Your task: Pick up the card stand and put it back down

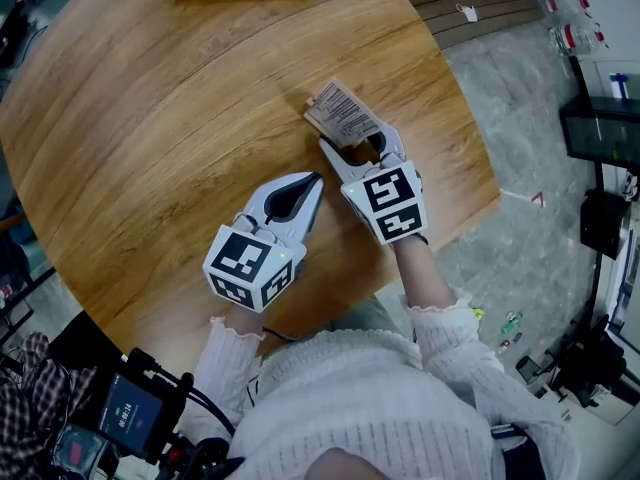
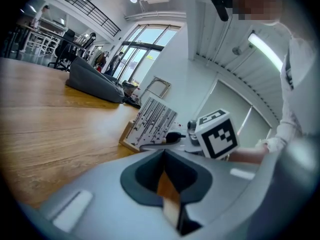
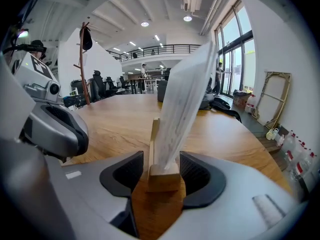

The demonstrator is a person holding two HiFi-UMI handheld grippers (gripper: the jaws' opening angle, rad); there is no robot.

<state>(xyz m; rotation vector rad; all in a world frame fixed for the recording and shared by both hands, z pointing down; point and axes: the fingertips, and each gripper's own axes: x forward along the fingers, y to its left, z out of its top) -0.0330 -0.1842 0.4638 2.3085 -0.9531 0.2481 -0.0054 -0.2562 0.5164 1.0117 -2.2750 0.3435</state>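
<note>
one stand, straddled but not squeezed

one gripper alone matters here. the right gripper (image 1: 355, 138) has the card stand (image 3: 175, 114) straight ahead of it and already between its jaws, which stand wide. its own view shows a sliver of gap on either side of the wooden base (image 3: 162, 176), so the pads flank it without pressing and nothing is held. the stand rests upright on the round wooden table (image 1: 150, 118), near the edge on the person's right. its card (image 1: 343, 111) leans a little to one side.

from the right gripper view the card is seen nearly edge-on. i judge from this that the base's long axis runs away along the line the jaws point, and that the pads face its two long sides. closing would then pinch it across the narrow width, and backing straight off would clear it.

the left gripper (image 1: 312, 180) lies just beside the right one on the table and is the farther of the two from the stand. its jaws are together with nothing between them, and it looks at the card's face from the side.

as for writing, the card carries rows of dark strokes too fine to read. the marker cubes (image 1: 392, 200) show only black and white squares. no brand or label can be read anywhere.
</note>
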